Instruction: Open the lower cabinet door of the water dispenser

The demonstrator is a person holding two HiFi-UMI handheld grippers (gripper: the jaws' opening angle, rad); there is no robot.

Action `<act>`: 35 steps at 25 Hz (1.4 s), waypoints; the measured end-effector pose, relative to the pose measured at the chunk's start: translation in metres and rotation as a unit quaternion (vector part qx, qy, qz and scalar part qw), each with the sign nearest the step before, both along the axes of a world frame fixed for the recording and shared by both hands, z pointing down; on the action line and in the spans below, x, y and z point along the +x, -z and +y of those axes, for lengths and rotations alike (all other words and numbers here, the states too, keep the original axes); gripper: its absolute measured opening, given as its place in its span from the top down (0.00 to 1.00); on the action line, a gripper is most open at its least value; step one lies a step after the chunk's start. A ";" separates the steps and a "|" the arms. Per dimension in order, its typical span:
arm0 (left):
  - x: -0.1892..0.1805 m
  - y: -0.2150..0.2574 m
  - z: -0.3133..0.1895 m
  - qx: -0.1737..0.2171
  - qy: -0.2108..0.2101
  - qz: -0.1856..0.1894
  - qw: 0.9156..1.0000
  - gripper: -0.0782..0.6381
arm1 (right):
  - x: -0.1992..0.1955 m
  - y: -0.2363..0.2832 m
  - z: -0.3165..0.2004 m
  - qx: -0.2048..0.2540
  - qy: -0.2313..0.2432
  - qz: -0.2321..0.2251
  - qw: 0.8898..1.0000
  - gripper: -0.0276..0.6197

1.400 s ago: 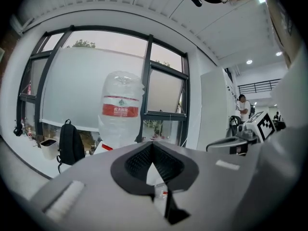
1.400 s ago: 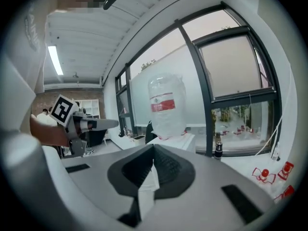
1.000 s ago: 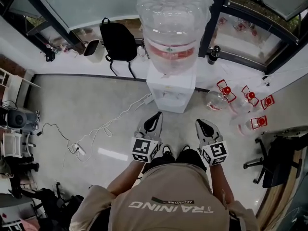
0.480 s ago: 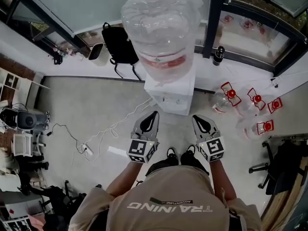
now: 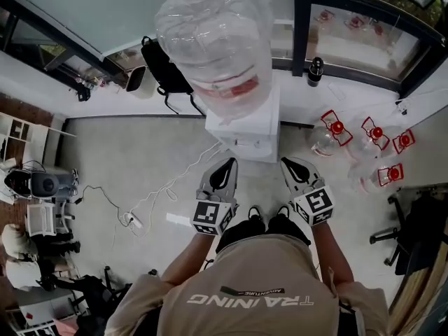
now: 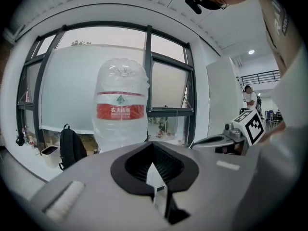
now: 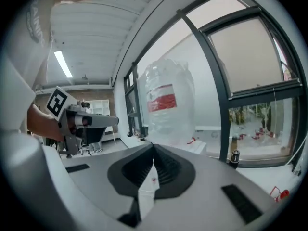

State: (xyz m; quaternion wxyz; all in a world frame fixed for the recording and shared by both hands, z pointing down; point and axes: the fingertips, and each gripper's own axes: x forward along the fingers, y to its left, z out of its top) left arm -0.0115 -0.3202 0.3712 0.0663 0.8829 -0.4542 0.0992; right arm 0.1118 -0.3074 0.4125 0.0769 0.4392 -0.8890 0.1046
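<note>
A white box-shaped water dispenser (image 5: pixel 246 130), topped by a large clear plastic bottle with a red label (image 5: pixel 213 44), stands against the window wall, its lower cabinet door hidden from above. Just before the dispenser, the grey left gripper (image 5: pixel 225 165) and grey right gripper (image 5: pixel 288 164) hover side by side, jaws pressed together, empty.

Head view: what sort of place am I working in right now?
Likely an office corner by a window wall: a white water dispenser with a big bottle on top, spare bottles on the floor beside it, a black office chair at the right edge.
</note>
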 end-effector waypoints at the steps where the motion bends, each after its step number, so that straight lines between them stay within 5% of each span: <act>1: -0.003 0.000 0.001 0.000 -0.002 0.002 1.000 0.88 | -0.004 0.004 0.001 0.003 0.000 0.003 1.000 0.94; 11: -0.045 -0.014 0.008 -0.003 -0.024 0.043 0.999 0.88 | -0.030 -0.002 0.042 -0.037 -0.087 -0.078 0.992 0.94; 26: -0.053 -0.023 0.021 -0.008 -0.054 0.076 0.996 0.88 | -0.045 -0.004 0.077 -0.030 -0.101 -0.004 0.994 0.94; 35: -0.035 -0.047 0.048 -0.013 -0.045 0.048 0.998 0.88 | -0.027 0.006 0.090 0.004 -0.098 0.000 0.995 0.94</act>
